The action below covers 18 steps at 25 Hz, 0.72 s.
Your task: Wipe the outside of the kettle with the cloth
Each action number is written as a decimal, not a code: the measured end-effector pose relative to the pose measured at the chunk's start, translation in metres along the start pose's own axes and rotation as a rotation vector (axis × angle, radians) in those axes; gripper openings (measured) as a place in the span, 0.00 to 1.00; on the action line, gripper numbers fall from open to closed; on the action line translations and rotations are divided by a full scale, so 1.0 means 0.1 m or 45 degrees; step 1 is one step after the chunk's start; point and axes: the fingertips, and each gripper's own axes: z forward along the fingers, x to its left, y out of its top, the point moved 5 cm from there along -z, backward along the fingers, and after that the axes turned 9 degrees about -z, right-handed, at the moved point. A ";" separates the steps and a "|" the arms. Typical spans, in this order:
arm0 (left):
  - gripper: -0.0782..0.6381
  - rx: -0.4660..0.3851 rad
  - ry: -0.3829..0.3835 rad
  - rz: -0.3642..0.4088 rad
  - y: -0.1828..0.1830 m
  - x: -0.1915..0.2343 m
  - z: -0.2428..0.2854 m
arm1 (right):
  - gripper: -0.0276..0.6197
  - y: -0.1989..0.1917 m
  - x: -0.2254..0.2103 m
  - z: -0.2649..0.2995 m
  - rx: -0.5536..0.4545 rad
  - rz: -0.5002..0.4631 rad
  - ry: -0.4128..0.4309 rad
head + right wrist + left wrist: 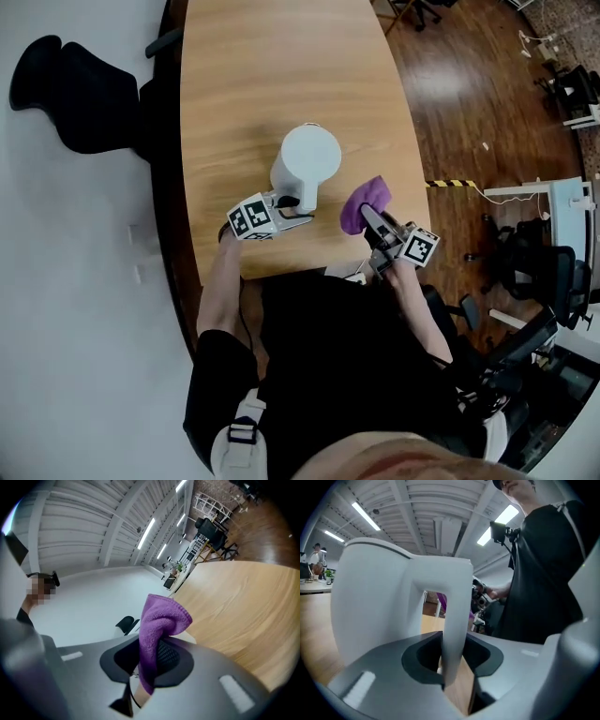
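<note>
Your left gripper's point(294, 215) fingers stand apart around the kettle's point(306, 159) handle point(457, 616); right of the kettle, your right gripper's point(373, 221) fingers pinch the cloth point(366, 197).

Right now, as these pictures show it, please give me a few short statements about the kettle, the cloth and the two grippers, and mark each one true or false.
1. The right gripper is shut on a purple cloth. True.
2. The cloth is pressed against the kettle. False: in the head view a strip of bare table shows between them, so they are apart.
3. The kettle's handle stands between the jaws of the left gripper. True.
4. The kettle lies on its side. False: it stands upright on the wooden table.
5. The kettle is black. False: it is white.
</note>
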 end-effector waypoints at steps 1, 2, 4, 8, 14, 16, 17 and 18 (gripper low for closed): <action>0.27 0.047 0.023 0.014 -0.03 0.09 0.02 | 0.13 0.06 -0.08 0.02 -0.002 0.020 0.001; 0.27 0.077 0.057 0.021 -0.08 0.14 0.01 | 0.13 0.09 -0.13 0.02 -0.006 0.038 0.000; 0.30 0.083 0.139 0.003 -0.18 0.16 -0.09 | 0.13 0.04 -0.18 -0.04 -0.013 0.067 -0.004; 0.42 0.041 0.398 -0.074 -0.30 0.27 -0.39 | 0.13 -0.02 -0.26 -0.10 -0.053 0.085 -0.003; 0.47 -0.315 1.003 -0.454 -0.38 0.14 -0.59 | 0.13 -0.05 -0.28 -0.22 -0.178 0.134 0.014; 0.48 -0.313 1.211 -0.474 -0.32 0.14 -0.69 | 0.13 -0.10 -0.32 -0.20 -0.213 0.152 0.019; 0.46 -0.274 1.303 -0.463 -0.31 0.17 -0.74 | 0.13 -0.12 -0.35 -0.20 -0.225 0.162 0.018; 0.43 -0.237 1.388 -0.462 -0.31 0.21 -0.77 | 0.13 -0.13 -0.39 -0.22 -0.235 0.172 0.019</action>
